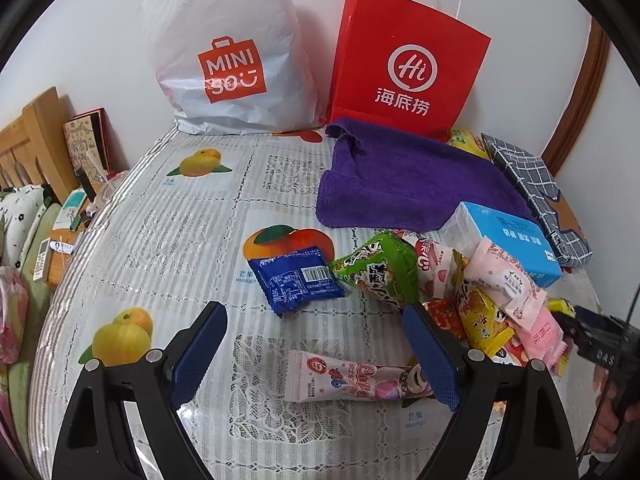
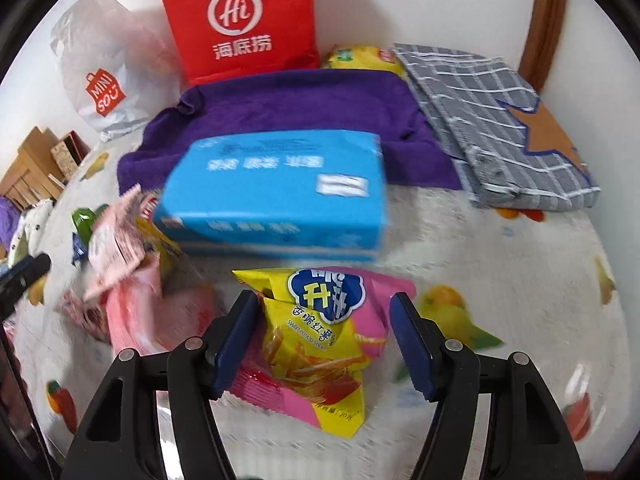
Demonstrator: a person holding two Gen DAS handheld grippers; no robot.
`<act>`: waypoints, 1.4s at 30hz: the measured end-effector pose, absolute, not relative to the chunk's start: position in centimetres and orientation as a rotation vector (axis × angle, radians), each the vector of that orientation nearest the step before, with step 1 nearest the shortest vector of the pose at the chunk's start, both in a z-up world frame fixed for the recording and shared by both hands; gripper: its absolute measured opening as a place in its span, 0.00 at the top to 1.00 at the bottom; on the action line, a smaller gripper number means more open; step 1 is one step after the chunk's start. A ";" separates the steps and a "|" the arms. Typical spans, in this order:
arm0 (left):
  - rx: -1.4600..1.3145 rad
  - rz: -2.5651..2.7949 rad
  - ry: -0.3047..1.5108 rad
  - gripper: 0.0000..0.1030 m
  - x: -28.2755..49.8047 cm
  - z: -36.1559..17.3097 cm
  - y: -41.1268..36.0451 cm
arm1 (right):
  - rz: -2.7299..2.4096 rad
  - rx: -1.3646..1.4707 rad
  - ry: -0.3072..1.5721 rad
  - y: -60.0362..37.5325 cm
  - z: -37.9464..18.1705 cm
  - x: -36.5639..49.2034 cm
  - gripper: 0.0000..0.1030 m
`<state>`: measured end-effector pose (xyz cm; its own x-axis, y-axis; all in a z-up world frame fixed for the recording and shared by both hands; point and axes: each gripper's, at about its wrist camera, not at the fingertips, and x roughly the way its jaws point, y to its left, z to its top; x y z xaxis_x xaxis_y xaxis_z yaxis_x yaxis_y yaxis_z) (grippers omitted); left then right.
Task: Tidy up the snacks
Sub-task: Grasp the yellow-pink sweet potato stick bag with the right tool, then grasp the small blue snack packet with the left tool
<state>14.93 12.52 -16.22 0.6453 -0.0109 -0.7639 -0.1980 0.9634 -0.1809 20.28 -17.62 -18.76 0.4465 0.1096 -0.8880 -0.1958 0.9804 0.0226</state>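
Your left gripper (image 1: 316,354) stands with jaws wide apart, tilted down over the fruit-print tablecloth (image 1: 168,240). Left of its left finger: only bare cloth, with a white plastic bag (image 1: 224,52) far ahead by the wall. Between the fingers, low down, lies a long pink wrapper (image 1: 352,376); its right end passes behind the right pad, contact not clear. Just ahead of the gap sits a blue packet (image 1: 296,280), barcode up. Ahead of the right finger: a green packet (image 1: 380,268), touching the snack pile to its right. Further ahead, a purple towel (image 1: 404,184) and red paper bag (image 1: 408,68).

Your right gripper (image 2: 324,340) has jaws partly apart. No earlier frame, so nothing noted on motion. A yellow sweet-potato packet (image 2: 316,340) sits between the fingers, on top of a pink packet (image 2: 384,296); left pad at its edge, right pad clear of it. Ahead: a blue box (image 2: 280,196). Ahead right: a grey checked cloth (image 2: 492,120). View is blurred.
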 end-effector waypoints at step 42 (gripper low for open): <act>-0.285 0.364 1.016 0.26 22.5 -21.8 13.6 | 0.356 -0.063 0.997 -20.8 -23.1 21.4 0.35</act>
